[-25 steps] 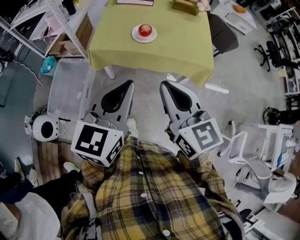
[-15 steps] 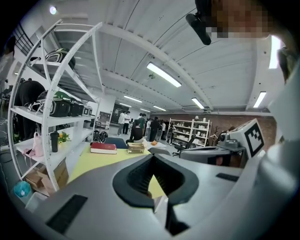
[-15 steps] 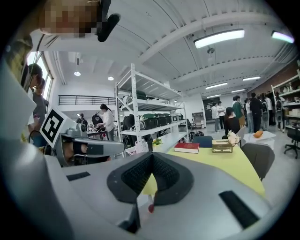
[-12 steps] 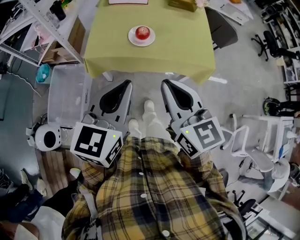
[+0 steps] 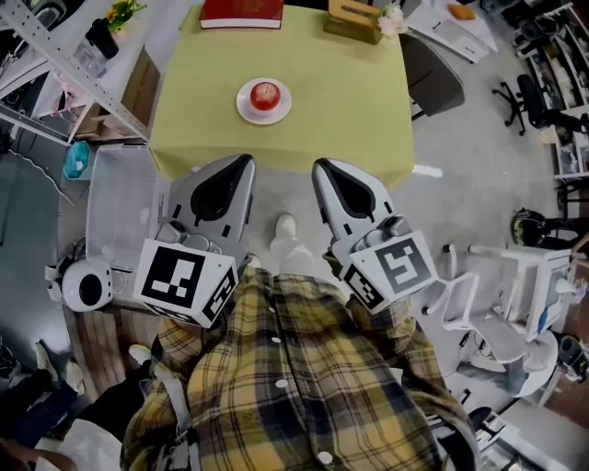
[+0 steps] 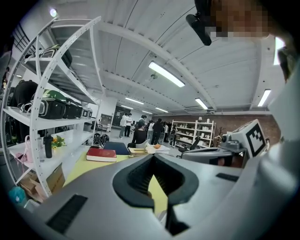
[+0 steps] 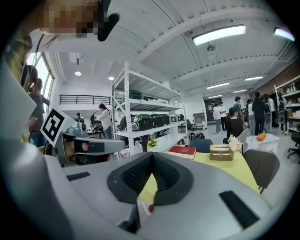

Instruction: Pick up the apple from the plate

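A red apple [image 5: 265,94] sits on a white plate [image 5: 247,110] near the front of the table with the yellow-green cloth [image 5: 350,110]. My left gripper [image 5: 243,163] is shut and empty, its tip at the table's near edge, just short of the plate. My right gripper [image 5: 321,168] is level with it to the right, also shut with nothing held. In the left gripper view the shut jaws [image 6: 153,158] hide the plate. In the right gripper view a sliver of red and white [image 7: 150,207] shows below the shut jaws [image 7: 152,157].
A red book [image 5: 241,13] and a wooden box with flowers [image 5: 352,20] lie at the table's far edge. A white shelf rack [image 5: 55,55] and a clear bin [image 5: 120,198] stand to the left, a grey chair [image 5: 433,69] to the right. People stand far off.
The table has come nearer as I step forward. Both grippers, still shut, have moved from over the floor up to the table's front edge.
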A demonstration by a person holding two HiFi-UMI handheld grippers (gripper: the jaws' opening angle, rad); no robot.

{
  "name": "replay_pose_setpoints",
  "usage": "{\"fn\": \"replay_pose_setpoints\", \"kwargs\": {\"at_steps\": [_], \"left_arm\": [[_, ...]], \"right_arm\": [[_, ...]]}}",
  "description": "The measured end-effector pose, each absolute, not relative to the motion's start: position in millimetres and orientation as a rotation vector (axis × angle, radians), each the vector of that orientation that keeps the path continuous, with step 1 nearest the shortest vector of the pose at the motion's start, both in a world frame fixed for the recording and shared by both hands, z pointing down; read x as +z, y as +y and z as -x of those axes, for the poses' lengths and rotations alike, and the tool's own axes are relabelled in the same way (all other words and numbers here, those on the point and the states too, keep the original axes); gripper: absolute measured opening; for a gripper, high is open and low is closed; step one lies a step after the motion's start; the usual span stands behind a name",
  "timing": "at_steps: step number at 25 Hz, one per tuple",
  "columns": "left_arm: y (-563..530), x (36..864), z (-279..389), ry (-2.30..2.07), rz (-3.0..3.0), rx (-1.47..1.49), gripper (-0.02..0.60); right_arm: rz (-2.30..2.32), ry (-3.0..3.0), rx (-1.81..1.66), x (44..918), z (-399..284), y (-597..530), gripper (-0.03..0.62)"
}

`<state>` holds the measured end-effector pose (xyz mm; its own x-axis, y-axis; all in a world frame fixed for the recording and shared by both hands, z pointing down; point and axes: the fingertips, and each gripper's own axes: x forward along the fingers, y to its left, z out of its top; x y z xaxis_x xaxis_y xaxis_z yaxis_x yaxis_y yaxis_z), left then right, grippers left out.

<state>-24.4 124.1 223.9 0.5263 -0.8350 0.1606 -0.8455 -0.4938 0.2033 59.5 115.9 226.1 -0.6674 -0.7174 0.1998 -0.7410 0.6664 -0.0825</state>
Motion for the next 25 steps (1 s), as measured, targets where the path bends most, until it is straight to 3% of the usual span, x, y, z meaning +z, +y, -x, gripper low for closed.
{"fn": "replay_pose_setpoints", "kwargs": {"at_steps": [13, 25], "left_arm": [[32, 224, -27, -1.499, -2.453, 0.059, 0.006], [-19, 236, 10, -1.507, -2.423, 0.084, 0.006]], "right_arm": [[-1.091, -2.772, 0.255, 227, -106, 21, -0.003], [-1.066, -2.77, 0.299, 239, -69, -30, -0.003]]}}
